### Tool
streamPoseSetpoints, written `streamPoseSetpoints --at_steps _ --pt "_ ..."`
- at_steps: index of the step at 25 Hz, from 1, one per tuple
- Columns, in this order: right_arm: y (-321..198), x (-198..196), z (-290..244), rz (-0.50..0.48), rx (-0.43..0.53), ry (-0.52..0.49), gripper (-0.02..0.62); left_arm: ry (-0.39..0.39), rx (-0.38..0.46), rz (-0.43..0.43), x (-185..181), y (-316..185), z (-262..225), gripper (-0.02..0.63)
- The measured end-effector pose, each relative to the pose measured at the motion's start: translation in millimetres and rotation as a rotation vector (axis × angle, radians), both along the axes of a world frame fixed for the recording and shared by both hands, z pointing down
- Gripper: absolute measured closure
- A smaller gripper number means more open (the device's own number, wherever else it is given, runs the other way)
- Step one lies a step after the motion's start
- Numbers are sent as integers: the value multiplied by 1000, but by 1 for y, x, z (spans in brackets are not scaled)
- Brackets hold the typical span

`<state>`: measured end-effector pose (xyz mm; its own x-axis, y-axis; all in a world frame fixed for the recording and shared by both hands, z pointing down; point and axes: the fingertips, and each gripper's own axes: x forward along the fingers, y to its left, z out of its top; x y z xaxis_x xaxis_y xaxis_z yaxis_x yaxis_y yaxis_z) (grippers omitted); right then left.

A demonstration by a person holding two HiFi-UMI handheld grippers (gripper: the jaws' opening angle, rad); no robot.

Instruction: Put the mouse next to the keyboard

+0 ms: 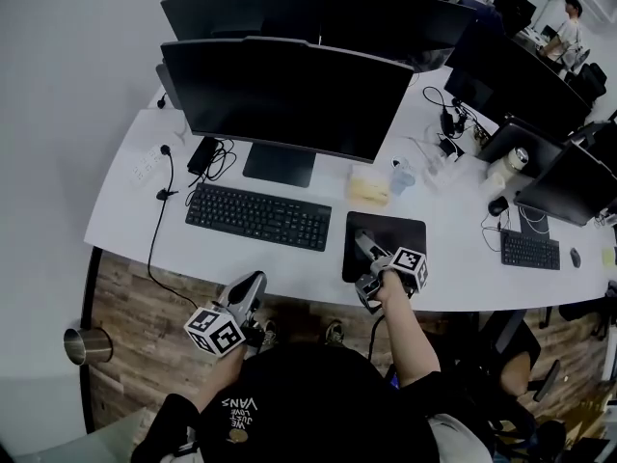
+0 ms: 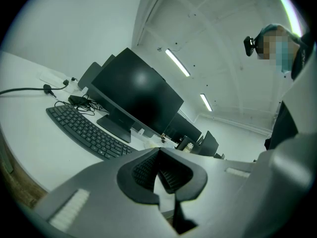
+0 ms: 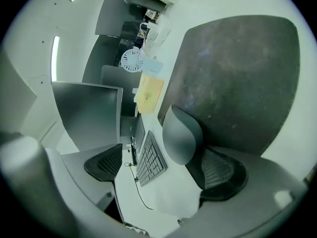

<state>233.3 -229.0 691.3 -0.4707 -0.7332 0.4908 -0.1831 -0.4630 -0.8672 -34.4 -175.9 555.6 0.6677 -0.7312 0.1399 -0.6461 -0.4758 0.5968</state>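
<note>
The grey mouse (image 3: 182, 135) lies on the left edge of the black mouse pad (image 3: 237, 78), on the side toward the black keyboard (image 3: 151, 160). My right gripper (image 3: 154, 158) stands open around it; the mouse rests against the right pad (image 3: 218, 171), and the left pad is well clear of it. In the head view the right gripper (image 1: 369, 258) covers the mouse at the near left corner of the mouse pad (image 1: 397, 230), right of the keyboard (image 1: 257, 216). My left gripper (image 1: 256, 283) hangs shut and empty off the table's front edge, pointing at the keyboard (image 2: 84, 130).
A large monitor (image 1: 289, 95) stands behind the keyboard. A yellow pack (image 1: 368, 189) and small clutter lie behind the mouse pad. Cables and a power strip (image 1: 145, 167) lie at the far left. A steel bin (image 1: 87, 343) stands on the floor. Neighbouring desks hold more monitors.
</note>
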Motion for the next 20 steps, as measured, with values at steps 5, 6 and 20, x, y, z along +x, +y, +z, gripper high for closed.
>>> streamPoseSetpoints --at_steps 5,6,20 --pt "13 -1 -1 -64 -22 30 95 14 -6 21 2 -2 4 604" --pt "15 0 -1 -66 -21 41 94 16 -8 26 2 -3 5 604" --pt "27 -16 -52 -62 193 183 106 24 1 95 8 -20 2 604"
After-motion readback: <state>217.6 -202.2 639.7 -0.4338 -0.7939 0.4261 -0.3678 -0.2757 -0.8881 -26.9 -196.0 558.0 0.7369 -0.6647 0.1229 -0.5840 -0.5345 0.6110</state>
